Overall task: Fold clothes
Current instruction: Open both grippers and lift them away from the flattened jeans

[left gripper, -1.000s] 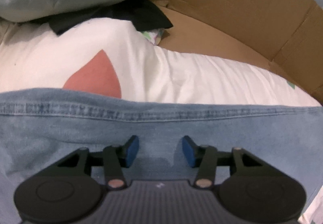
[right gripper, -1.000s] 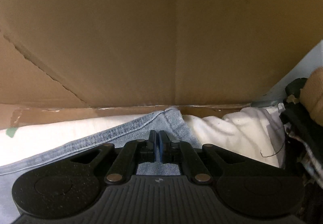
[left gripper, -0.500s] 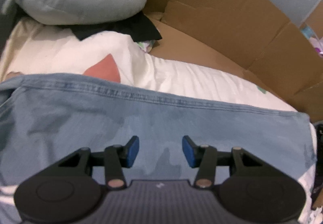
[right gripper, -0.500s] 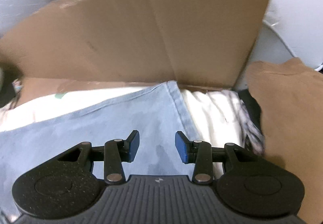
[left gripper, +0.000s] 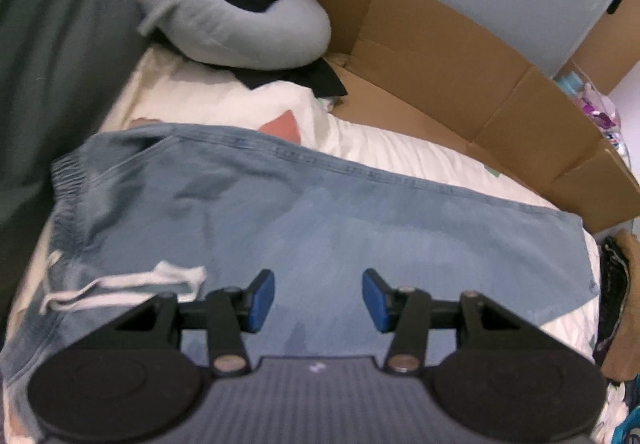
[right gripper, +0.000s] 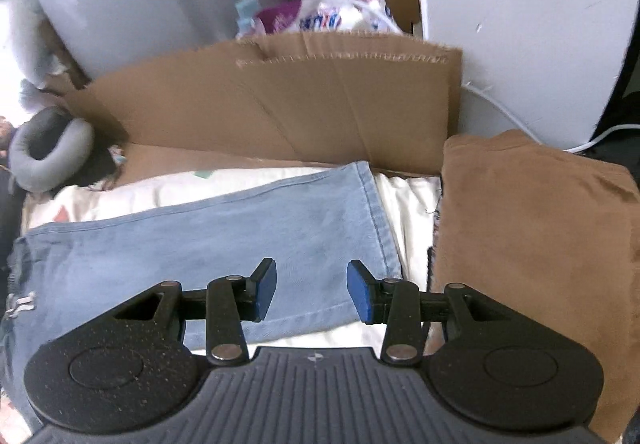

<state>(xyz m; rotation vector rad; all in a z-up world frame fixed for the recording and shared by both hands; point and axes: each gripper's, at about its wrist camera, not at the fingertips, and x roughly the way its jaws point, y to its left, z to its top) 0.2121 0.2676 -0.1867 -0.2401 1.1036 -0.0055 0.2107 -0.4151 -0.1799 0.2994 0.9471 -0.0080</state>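
Light blue jeans [left gripper: 320, 228] lie flat across a white patterned bed sheet [left gripper: 400, 148], both the left gripper [left gripper: 318, 294] and right gripper [right gripper: 311, 286] above them with jaws apart and empty, cardboard [right gripper: 300, 104] behind, a folded brown garment [right gripper: 532, 228] alongside.

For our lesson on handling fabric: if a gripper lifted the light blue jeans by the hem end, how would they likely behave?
The jeans would probably droop, not stay flat: they lie limp, following the white bedding. Their gathered waistband and loose drawstring would likely dangle. Denim looks thick, so probably heavier than a thin shirt; one pinch may drag the rest along.
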